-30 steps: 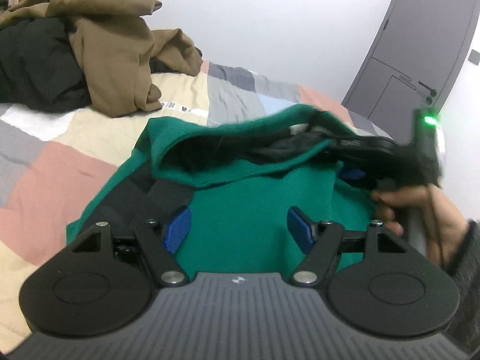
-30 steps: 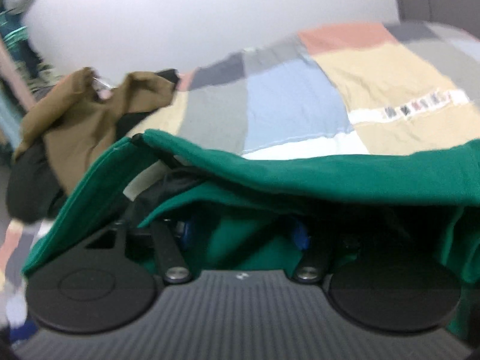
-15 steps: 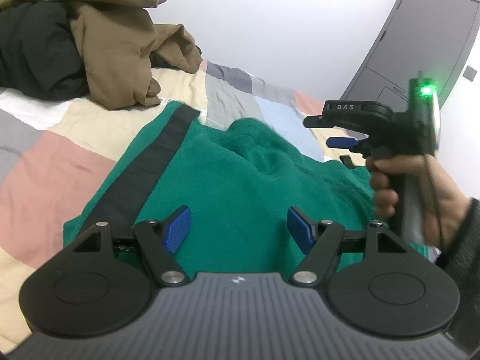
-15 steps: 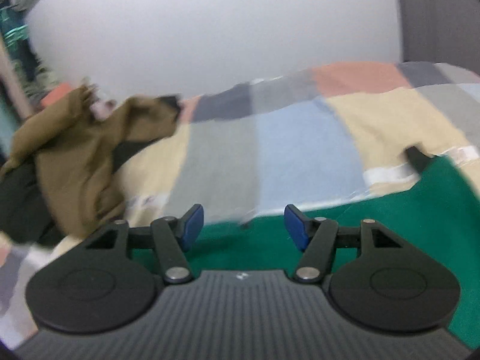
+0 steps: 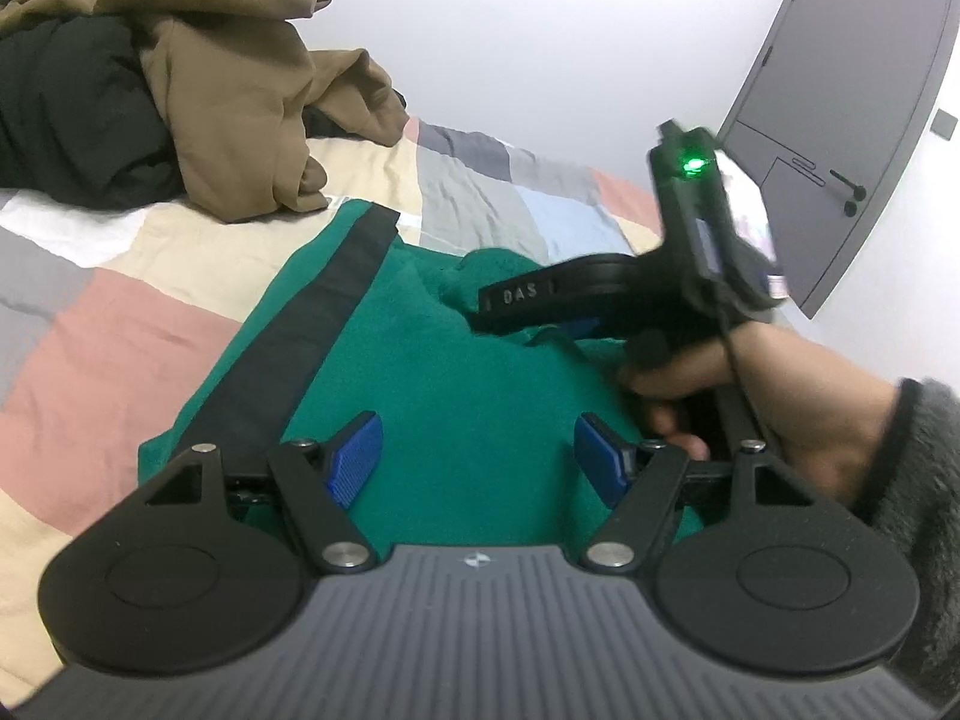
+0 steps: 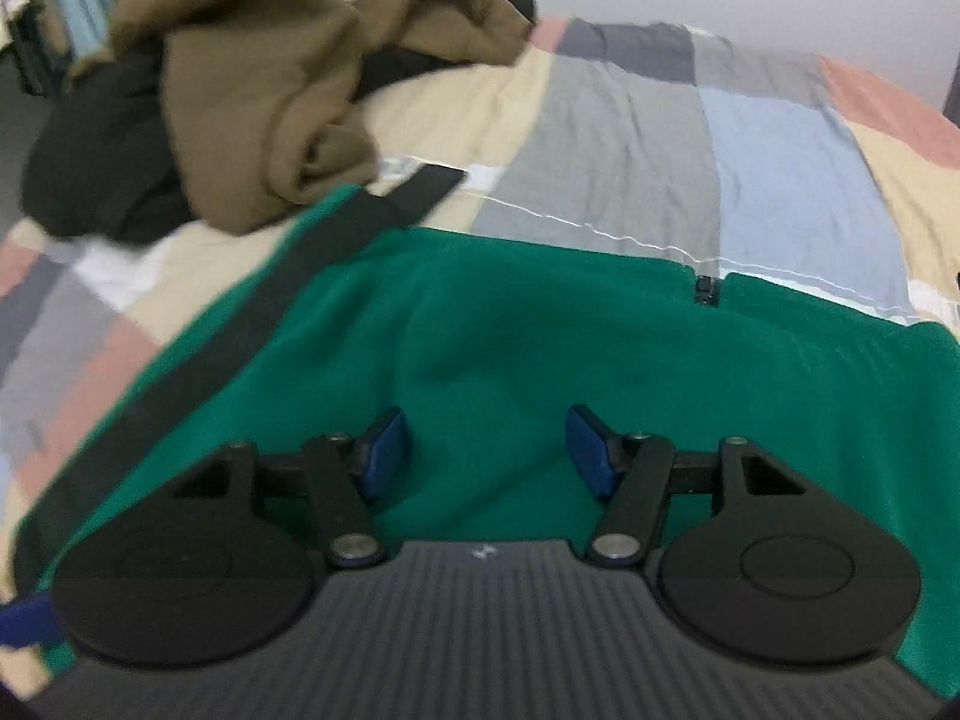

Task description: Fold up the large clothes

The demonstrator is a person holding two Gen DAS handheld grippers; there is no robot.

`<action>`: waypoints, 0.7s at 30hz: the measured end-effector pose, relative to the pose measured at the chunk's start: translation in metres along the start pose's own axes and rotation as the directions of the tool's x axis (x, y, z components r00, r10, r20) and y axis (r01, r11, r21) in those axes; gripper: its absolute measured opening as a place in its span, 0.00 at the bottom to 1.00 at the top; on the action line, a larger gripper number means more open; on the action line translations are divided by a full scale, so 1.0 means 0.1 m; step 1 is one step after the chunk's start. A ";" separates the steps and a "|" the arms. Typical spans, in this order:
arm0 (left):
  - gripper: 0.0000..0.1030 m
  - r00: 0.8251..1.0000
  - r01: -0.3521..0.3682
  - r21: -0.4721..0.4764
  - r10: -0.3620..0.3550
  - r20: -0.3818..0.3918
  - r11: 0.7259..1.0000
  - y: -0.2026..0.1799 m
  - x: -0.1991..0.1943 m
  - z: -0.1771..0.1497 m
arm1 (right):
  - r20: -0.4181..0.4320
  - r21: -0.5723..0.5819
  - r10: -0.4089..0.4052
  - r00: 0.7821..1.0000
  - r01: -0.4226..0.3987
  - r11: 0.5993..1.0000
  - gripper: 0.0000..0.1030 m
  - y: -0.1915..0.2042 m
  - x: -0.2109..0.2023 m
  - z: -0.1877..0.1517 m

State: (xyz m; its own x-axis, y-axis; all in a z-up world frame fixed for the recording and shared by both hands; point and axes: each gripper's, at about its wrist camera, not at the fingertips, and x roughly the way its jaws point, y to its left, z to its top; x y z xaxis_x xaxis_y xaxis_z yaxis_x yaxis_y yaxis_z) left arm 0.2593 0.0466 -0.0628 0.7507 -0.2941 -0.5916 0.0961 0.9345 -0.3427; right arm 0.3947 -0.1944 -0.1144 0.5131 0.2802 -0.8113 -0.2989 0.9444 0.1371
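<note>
So the green fleece garment with the black side stripe [image 5: 456, 372] is laid out flat on the patchwork bed cover [image 5: 108, 330], its long axis running away from both cameras toward the far side of the bed. The black stripe [image 6: 198, 354] is seen along its left edge, angling up toward the heap, and a small zip pull [image 6: 707, 290] is spotted at the far edge in the right wrist view.

The left hand-held gripper [image 5: 477, 459] is held over the near part of the green fabric with its blue pads well apart, nothing pinched. The right hand-held gripper [image 6: 483, 450] is also parted, though its jaws have just been closing a bit, only fabric lying below them.

A crumpled brown garment [image 5: 240, 114] is piled on dark clothing [image 5: 72, 120] further back. A grey door [image 5: 852, 108] is visible.
</note>
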 end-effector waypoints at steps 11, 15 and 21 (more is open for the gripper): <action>0.73 1.000 0.002 0.003 -0.002 0.007 1.000 0.02 0.02 -0.04 | 0.131 0.004 -0.022 0.991 0.022 1.000 0.60 -0.27 -0.52 -0.09; 0.73 1.000 -0.005 -0.001 0.005 0.006 1.000 0.02 0.04 -0.03 | 0.195 0.030 -0.086 0.977 0.082 0.996 0.60 -0.52 -0.98 -0.36; 0.73 0.999 -0.040 0.037 0.040 0.006 0.999 -0.08 0.05 -0.06 | 0.251 0.103 -0.158 0.955 0.136 0.985 0.60 -0.87 -1.50 -0.87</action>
State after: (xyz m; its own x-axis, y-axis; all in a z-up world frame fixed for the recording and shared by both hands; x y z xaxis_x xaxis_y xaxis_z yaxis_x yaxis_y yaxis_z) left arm 0.2584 0.0367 -0.0678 0.7575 -0.2553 -0.6008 0.0897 0.9523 -0.2915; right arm 0.2742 -0.3336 -0.0538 0.7389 0.1617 -0.6541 -0.1421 0.9863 0.0832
